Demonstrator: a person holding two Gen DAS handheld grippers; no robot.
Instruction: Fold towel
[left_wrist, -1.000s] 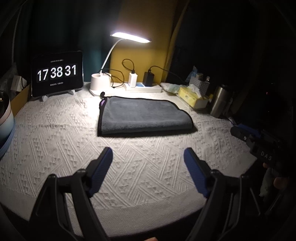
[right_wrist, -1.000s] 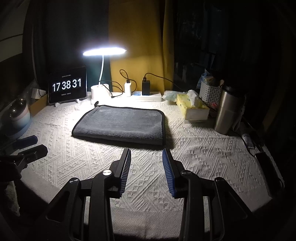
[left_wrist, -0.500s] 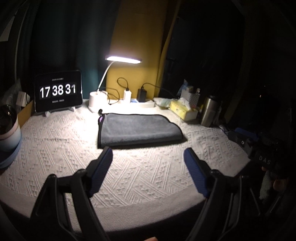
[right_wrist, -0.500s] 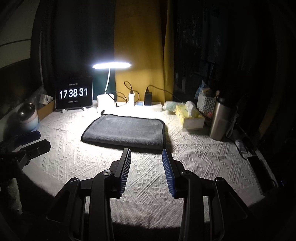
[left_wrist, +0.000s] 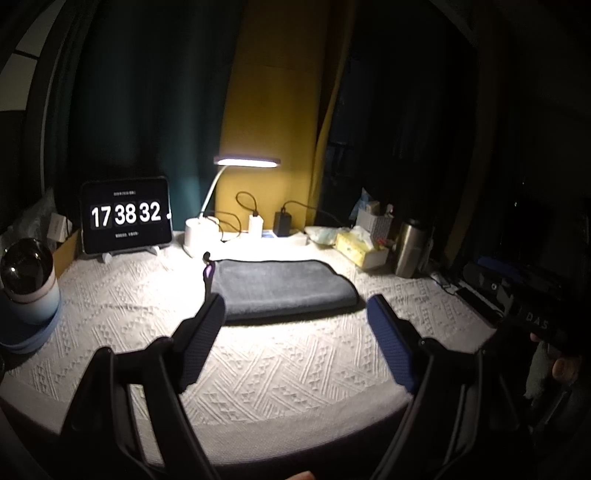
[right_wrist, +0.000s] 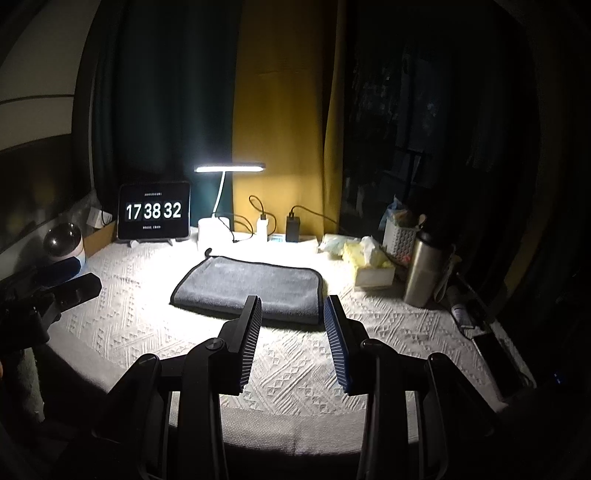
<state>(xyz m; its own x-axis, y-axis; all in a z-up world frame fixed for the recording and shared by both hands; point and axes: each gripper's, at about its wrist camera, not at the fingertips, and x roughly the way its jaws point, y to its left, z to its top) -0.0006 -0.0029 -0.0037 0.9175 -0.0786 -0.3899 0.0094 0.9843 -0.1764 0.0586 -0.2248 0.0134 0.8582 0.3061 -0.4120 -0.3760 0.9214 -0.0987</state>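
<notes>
A dark grey towel (left_wrist: 280, 288) lies folded flat on the white textured tablecloth, under the desk lamp; it also shows in the right wrist view (right_wrist: 251, 288). My left gripper (left_wrist: 295, 314) is open wide and empty, held back from the towel near the table's front edge. My right gripper (right_wrist: 293, 306) is open and empty, also well short of the towel's near edge. Each gripper shows at the edge of the other's view, the right gripper (left_wrist: 517, 299) at the right and the left gripper (right_wrist: 55, 291) at the left.
A lit desk lamp (right_wrist: 229, 168), a clock tablet (right_wrist: 153, 214) and a power strip (right_wrist: 291, 238) stand at the back. A tissue box (right_wrist: 373, 266), a white basket (right_wrist: 400, 240) and a steel tumbler (right_wrist: 424, 269) are at the right. A round device (left_wrist: 29, 280) sits at the left.
Both grippers have pulled back and up from the table, so the towel looks smaller and farther. The towel has not moved. The clock has gone from 17 38 31 to 17 38 32.
</notes>
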